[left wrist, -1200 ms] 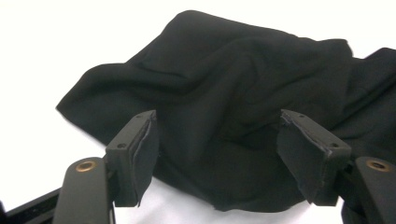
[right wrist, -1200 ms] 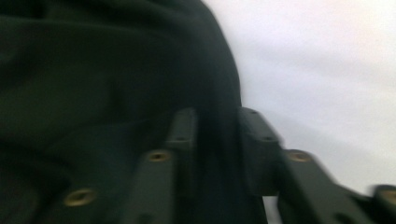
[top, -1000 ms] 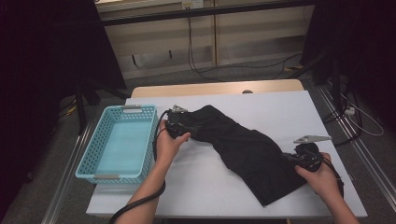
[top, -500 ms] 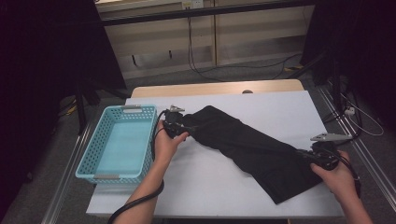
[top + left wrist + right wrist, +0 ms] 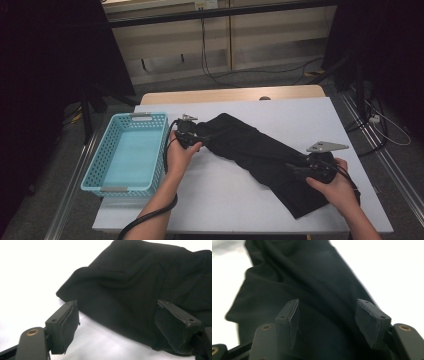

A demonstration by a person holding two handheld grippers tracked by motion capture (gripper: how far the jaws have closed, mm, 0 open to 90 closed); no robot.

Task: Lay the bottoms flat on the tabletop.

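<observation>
Here the black garment [image 5: 260, 155] lies stretched diagonally across the white table [image 5: 240, 200], beside the blue basket [image 5: 127, 152]. Compared with half a second earlier, the right gripper [image 5: 300, 170] has shifted inward along the cloth's lower end, and its jaws have just been opening; they now stand apart over the fabric, gripping nothing. The left gripper [image 5: 192, 132] remains at the upper end, jaws wide, cloth lying loosely between them.
</observation>
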